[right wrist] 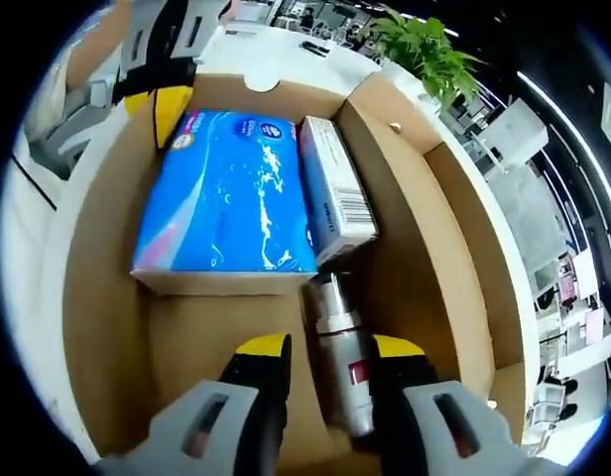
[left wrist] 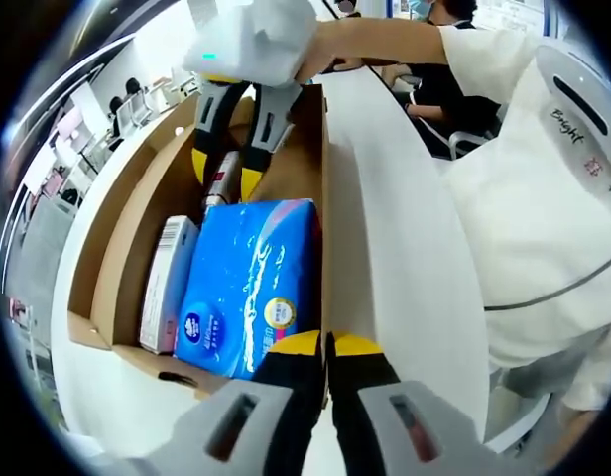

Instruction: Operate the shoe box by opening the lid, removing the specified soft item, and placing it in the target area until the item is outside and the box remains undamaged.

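Inside the open box, left gripper view:
- Box: brown cardboard with no lid over it, standing on the white counter.
- Pack: the blue soft pack, probably tissues and by my reading the item to remove, lies flat on the box floor against the near wall.
- Carton: a slim white carton lies just left of the pack, touching it.
- Left gripper: yellow tips closed or nearly closed together at the near box wall, just at the pack's near edge; holding nothing.
- Right gripper: reaches into the far end of the box, jaws parted around a small bottle.
- Person: white sleeve and torso at the right.

Inside the open box, right gripper view:
- Right gripper: moderately open, one tip on each side of the bottle; whether the pads press it I cannot tell.
- Pack: beyond the bottle, filling the far left of the box; not held.
- Carton: right of the pack, its near end just above the bottle's cap.
- Left gripper: at the far left corner, beside the pack.
- Plant: on the counter beyond the box.

Risk:
- Wrong item: the right gripper brackets the hard bottle, so closing here would likely lift that instead of the pack.
- Slip: the pack's glossy wrap may slide or tear under a narrow pinch.
- Box damage: the left gripper sits at the cardboard wall, and pushing could bend it.
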### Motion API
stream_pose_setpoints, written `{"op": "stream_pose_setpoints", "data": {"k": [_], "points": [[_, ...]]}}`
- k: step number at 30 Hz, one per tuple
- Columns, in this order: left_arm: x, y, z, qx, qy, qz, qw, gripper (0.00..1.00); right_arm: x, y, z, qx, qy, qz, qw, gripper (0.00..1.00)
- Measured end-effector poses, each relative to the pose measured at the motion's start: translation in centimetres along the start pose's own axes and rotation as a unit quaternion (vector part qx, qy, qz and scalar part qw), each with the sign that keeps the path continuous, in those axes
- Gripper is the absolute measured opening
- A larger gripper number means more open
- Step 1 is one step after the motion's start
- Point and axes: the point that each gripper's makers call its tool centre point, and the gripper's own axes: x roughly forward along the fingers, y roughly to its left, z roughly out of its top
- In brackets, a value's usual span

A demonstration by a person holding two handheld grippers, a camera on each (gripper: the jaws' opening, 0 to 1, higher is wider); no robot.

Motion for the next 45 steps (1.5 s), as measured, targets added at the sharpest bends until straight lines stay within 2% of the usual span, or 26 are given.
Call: {"op": "stream_pose_setpoints", "data": {"k": [3,7,9,12,17,20,22,23,25,27,29,32,34,36,37,39,40,42,43,45], "points": [[0.0,0.0,0.0,0.000,-0.001,0.000,1.0000,0.01,0.2,0.0,0.3,0.006,-0.001,0.010,0.9999,0.31],[0.0,0.0,0.0,0.000,-0.001,0.000,1.0000,0.01,0.3,-0.3,-0.3,-0.004,0.011,0.015,0.9998,0.28],[0.0,0.0,0.0,0.000,-0.001,0.000,1.0000,0.01,0.6,-0.4,-1.1,-0.015,0.028,0.016,0.9993,0.25],[0.0,0.0,0.0,0.000,-0.001,0.001,1.0000,0.01,0.4,-0.3,-1.2,-0.007,0.027,0.023,0.9993,0.23],[0.0,0.0,0.0,0.000,0.000,0.000,1.0000,0.01,-0.5,1.0,-2.0,0.030,0.046,0.084,0.9949,0.23],[0.0,0.0,0.0,0.000,-0.001,-0.001,1.0000,0.01,-1.0,1.1,-2.9,0.040,0.078,0.115,0.9895,0.23],[0.0,0.0,0.0,-0.001,-0.001,-0.001,1.0000,0.01,-1.1,1.0,-2.7,0.043,0.074,0.112,0.9900,0.24],[0.0,0.0,0.0,-0.001,-0.001,-0.001,1.0000,0.01,-1.3,1.0,-2.5,0.044,0.072,0.114,0.9899,0.27],[0.0,0.0,0.0,0.000,-0.001,-0.001,1.0000,0.01,-1.2,1.2,-0.9,0.073,0.043,0.126,0.9884,0.39],[0.0,0.0,0.0,0.000,-0.001,0.000,1.0000,0.01,-1.5,1.9,0.0,0.075,0.036,0.150,0.9852,0.38],[0.0,0.0,0.0,0.000,-0.001,0.000,1.0000,0.01,-1.3,2.1,0.6,0.066,0.034,0.151,0.9857,0.38],[0.0,0.0,0.0,0.000,-0.001,0.000,1.0000,0.01,-0.9,2.6,0.7,0.041,0.056,0.165,0.9838,0.32],[0.0,-0.1,0.0,0.000,-0.001,-0.001,1.0000,0.01,-0.5,2.6,0.9,0.042,0.071,0.169,0.9822,0.29],[0.0,-0.1,0.0,0.000,-0.001,-0.001,1.0000,0.01,-0.3,3.1,0.6,0.042,0.099,0.193,0.9754,0.29],[0.0,-0.1,0.0,0.000,-0.001,-0.001,1.0000,0.01,-0.2,3.1,0.5,0.045,0.106,0.193,0.9744,0.28],[0.0,-0.1,0.0,0.000,-0.001,0.000,1.0000,0.01,0.4,3.3,0.0,0.020,0.135,0.204,0.9694,0.20],[0.0,-0.1,0.0,-0.001,-0.001,0.000,1.0000,0.01,0.7,3.4,0.1,0.026,0.139,0.200,0.9695,0.20],[0.0,-0.1,0.0,0.001,-0.003,0.001,1.0000,0.01,0.7,4.7,-0.4,0.017,0.161,0.236,0.9583,0.20],[0.0,-0.1,0.0,0.000,-0.004,0.000,1.0000,0.01,0.7,4.2,0.0,0.025,0.163,0.229,0.9594,0.20],[0.0,-0.1,0.0,0.000,-0.004,-0.001,1.0000,0.01,1.0,3.8,0.0,0.032,0.170,0.235,0.9563,0.20]]}}
